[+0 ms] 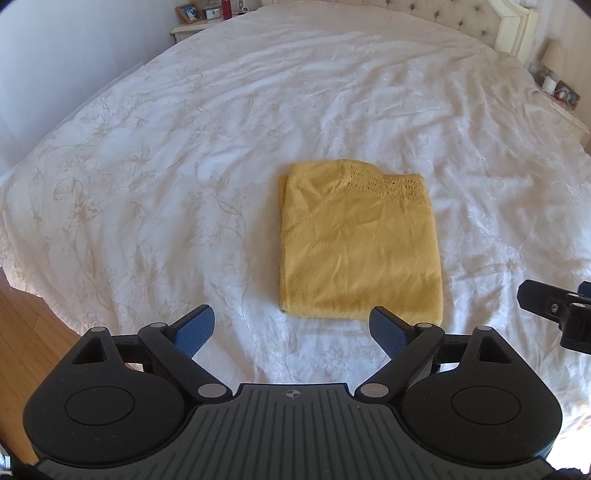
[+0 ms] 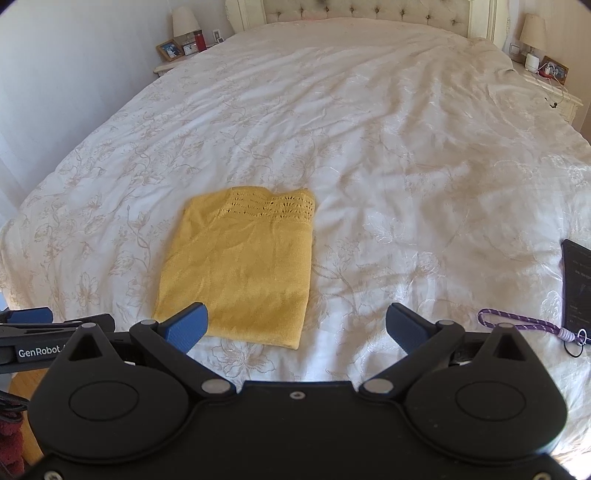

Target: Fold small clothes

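Observation:
A yellow knit garment point(image 1: 360, 240) lies folded into a neat rectangle on the white bedspread point(image 1: 184, 147), its lace edge at the far end. It also shows in the right wrist view point(image 2: 240, 266). My left gripper point(image 1: 291, 328) is open and empty, just short of the garment's near edge. My right gripper point(image 2: 295, 326) is open and empty, near the garment's near right corner; part of it shows at the right edge of the left wrist view point(image 1: 554, 306).
A dark phone point(image 2: 578, 288) with a purple lanyard point(image 2: 517, 321) lies on the bed at the right. Nightstands point(image 2: 550, 85) with lamps and frames flank the tufted headboard point(image 2: 369, 11). Wooden floor point(image 1: 26, 332) lies to the left of the bed.

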The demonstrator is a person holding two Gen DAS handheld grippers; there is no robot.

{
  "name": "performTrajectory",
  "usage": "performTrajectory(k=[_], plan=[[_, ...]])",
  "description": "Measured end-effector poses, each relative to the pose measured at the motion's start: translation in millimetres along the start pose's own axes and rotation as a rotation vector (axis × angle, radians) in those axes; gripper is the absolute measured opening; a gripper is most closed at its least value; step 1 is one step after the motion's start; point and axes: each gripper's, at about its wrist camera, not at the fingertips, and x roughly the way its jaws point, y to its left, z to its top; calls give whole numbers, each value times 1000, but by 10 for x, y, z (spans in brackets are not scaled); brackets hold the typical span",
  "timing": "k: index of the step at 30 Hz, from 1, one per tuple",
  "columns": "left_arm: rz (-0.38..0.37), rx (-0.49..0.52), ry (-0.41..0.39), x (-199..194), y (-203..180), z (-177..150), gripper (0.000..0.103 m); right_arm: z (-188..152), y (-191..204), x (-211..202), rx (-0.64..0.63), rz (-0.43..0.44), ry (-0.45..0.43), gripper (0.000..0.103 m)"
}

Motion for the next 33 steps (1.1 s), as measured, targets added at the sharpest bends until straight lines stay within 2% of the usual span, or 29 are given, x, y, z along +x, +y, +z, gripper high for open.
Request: performTrajectory(k=[8,33], plan=[[8,6,9,36,9,9,91,18,17,42,9,-31,15,102],[2,-5,28,101,91,17,91,6,134,127,29,-21,43,102]])
